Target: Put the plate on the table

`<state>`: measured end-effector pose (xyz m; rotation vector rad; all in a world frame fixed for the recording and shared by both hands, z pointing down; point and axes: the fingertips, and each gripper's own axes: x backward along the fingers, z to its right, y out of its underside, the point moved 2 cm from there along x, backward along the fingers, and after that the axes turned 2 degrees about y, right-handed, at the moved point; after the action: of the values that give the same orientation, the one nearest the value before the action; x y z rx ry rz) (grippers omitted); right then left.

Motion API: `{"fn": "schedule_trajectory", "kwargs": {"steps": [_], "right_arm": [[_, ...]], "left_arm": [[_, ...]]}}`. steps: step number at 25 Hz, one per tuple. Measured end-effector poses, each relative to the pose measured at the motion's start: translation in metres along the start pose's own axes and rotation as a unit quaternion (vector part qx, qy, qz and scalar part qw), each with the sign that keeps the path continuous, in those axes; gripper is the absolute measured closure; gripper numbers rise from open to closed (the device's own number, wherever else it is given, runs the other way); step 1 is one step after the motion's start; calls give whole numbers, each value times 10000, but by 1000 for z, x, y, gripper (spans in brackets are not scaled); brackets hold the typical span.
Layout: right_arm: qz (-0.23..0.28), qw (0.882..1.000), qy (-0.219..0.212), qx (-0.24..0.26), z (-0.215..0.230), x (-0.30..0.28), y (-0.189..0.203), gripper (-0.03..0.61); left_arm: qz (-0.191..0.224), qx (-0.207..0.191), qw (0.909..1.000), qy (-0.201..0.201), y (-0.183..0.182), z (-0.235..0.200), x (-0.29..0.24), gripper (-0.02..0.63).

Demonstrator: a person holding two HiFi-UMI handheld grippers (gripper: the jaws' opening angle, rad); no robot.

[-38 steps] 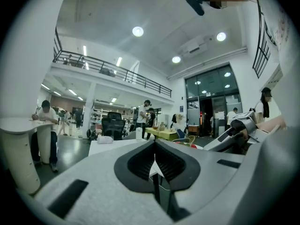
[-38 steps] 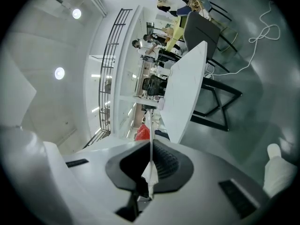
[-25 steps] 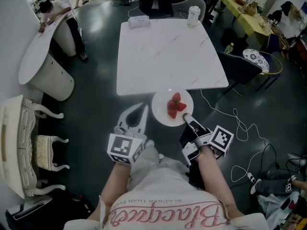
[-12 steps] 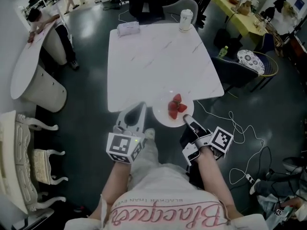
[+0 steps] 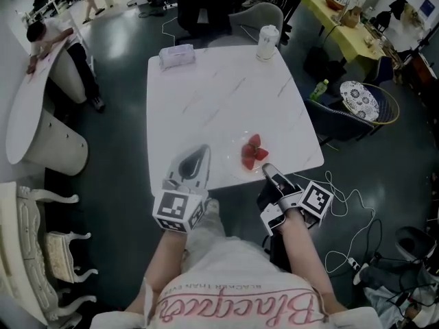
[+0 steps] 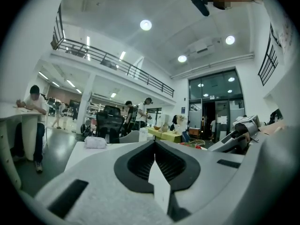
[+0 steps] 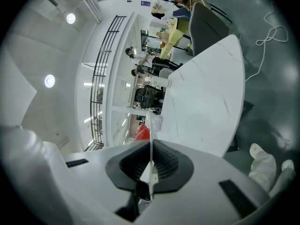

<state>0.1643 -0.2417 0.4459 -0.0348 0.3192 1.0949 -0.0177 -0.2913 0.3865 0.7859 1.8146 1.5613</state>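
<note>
A white plate (image 5: 241,164) carrying red strawberries (image 5: 252,151) hovers over the near right part of the white marble table (image 5: 219,94). My right gripper (image 5: 266,168) is shut on the plate's near rim. In the right gripper view the plate (image 7: 151,125) shows edge-on as a thin line between the shut jaws, with the strawberries (image 7: 143,133) just beyond. My left gripper (image 5: 204,148) is shut with nothing in it, over the table's near edge to the left of the plate. In the left gripper view its jaws (image 6: 154,146) meet with nothing between them.
A tissue pack (image 5: 177,56) and a white cup (image 5: 268,41) stand at the table's far edge. A grey chair (image 5: 257,16) is behind the table, a dark chair with a patterned cushion (image 5: 363,100) to its right. Cables (image 5: 350,204) lie on the floor at right.
The table has drawn nearer. The plate in the right gripper has gone from beyond the table's near edge to over the tabletop, and the left gripper now reaches over the edge too.
</note>
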Motion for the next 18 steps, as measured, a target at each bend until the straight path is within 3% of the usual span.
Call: {"fn": "schedule_trajectory", "kwargs": {"steps": [9, 18], "right_arm": [[-28, 9994, 349, 5, 1, -94, -32, 566], [13, 9980, 618, 88, 18, -161, -63, 566]], "left_arm": [[-211, 119, 9996, 110, 5, -68, -68, 609], [-514, 296, 9980, 218, 27, -102, -121, 609]]}}
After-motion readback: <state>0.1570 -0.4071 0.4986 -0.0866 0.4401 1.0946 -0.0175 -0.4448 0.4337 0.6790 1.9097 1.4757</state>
